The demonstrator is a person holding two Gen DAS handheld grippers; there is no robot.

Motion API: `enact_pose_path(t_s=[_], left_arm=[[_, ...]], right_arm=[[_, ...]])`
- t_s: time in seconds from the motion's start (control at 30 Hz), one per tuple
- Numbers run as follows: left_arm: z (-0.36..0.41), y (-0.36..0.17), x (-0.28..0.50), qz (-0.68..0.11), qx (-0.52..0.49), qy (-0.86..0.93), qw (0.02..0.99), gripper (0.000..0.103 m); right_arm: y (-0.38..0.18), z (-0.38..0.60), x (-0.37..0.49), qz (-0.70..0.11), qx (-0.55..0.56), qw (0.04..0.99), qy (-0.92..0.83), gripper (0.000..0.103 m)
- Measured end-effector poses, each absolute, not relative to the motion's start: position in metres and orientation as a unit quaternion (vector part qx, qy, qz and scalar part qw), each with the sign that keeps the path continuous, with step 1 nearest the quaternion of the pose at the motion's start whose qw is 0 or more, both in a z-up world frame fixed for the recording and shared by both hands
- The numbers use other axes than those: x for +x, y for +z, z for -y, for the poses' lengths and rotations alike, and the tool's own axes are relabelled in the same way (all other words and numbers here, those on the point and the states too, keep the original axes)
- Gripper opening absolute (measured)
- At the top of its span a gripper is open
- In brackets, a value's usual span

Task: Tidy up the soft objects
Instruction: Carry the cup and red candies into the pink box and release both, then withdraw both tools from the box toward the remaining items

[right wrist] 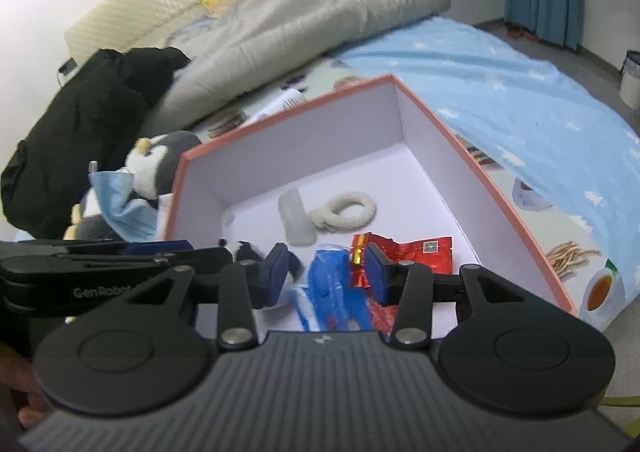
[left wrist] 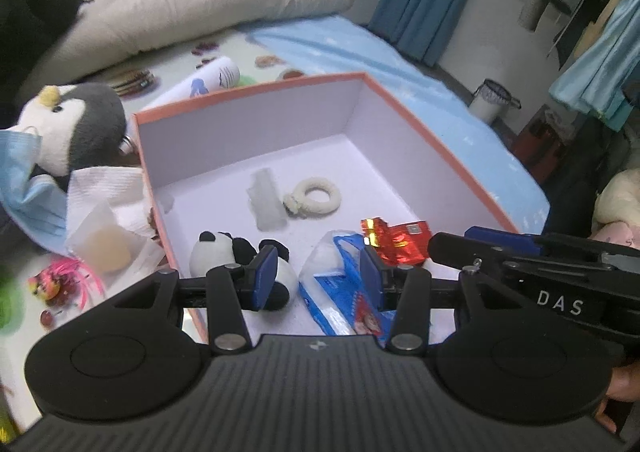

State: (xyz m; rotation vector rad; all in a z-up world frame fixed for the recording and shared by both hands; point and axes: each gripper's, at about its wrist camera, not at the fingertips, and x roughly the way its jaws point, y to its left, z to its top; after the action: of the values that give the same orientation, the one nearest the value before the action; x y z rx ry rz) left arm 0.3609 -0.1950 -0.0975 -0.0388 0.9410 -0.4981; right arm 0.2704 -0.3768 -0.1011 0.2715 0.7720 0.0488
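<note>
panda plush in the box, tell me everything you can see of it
The panda plush is a small soft toy of fuzzy fabric with a white head, black ears and black limbs. It lies on its side on the white floor of the pink-rimmed box, near the front left corner, head toward the left wall. It lies apart from the blue and white plastic packet to its right. The left gripper hangs open in front, one pad hiding part of its body. Nothing grips it.

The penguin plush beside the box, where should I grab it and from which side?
Likely best at the penguin plush's round grey-and-white head, from above. It sits highest and clear, while the body below is buried under a blue face mask and white cloth. The box wall crowds its right side, so close the jaws front to back.
</note>
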Motion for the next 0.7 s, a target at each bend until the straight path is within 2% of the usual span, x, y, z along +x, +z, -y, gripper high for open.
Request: enact_pose_path(t_s=[0.2,0.3,0.53,0.7], left_arm=[[0.176,-0.072,0.314,-0.417,-0.022,-0.229,0.88,0.052],[0.167,-0.062,0.292,-0.406,-0.027,-0.221,0.887,0.059],[0.145,-0.044,0.244,-0.376,-0.037,-0.213,0.901,0.067],[0.133,-0.035,0.215,-0.358,-0.031,-0.203,0.911,0.086]], right_arm=[[-0.083,0.361,0.232,-0.354,0.126,0.926,0.034,0.046],[-0.076,0.353,0.214,-0.345,0.119,0.93,0.041,0.046],[-0.064,0.336,0.176,-0.325,0.105,0.938,0.05,0.046],[-0.058,0.327,0.151,-0.308,0.096,0.945,0.055,0.046]])
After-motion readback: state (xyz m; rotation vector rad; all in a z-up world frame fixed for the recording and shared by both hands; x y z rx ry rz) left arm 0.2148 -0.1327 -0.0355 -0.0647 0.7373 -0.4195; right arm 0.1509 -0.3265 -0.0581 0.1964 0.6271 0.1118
